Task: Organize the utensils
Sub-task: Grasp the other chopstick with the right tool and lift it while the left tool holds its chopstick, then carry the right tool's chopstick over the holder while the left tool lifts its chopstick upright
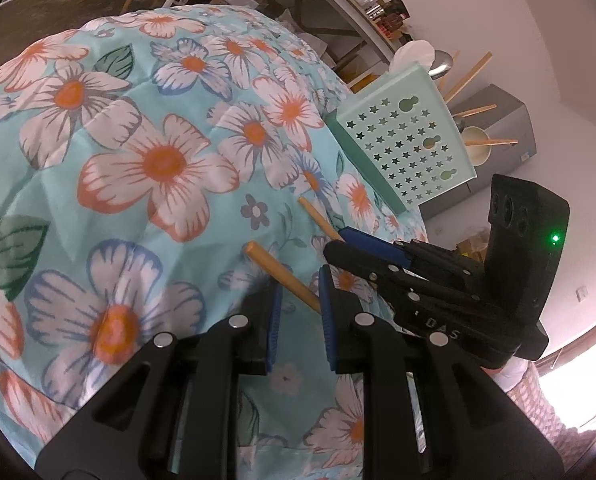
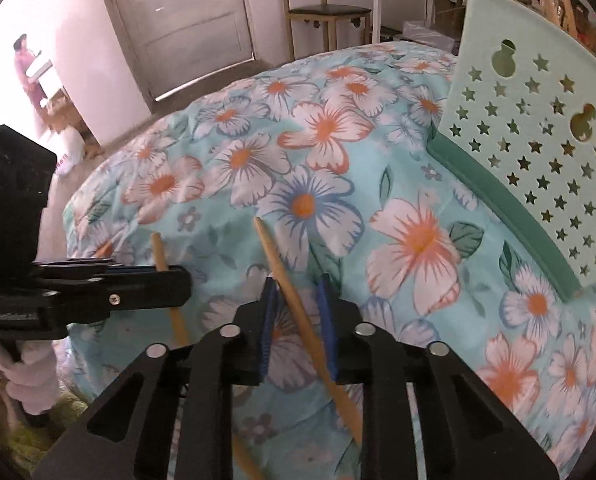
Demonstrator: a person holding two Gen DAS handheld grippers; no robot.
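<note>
A floral quilt (image 1: 146, 152) fills most of both views, with a door (image 2: 186, 20) and chair (image 2: 322, 12) at the top of the right wrist view. A mint rack (image 1: 414, 148) pierced with stars stands at the right of both frames, holding spoons and chopsticks behind it. Low in the centre of each frame, two chopsticks lie on the quilt. The left gripper (image 1: 300, 324) has its jaws apart around one chopstick (image 1: 282, 276). The right gripper (image 2: 298, 332) likewise stands parted around the other chopstick (image 2: 282, 276), not clamped.
</note>
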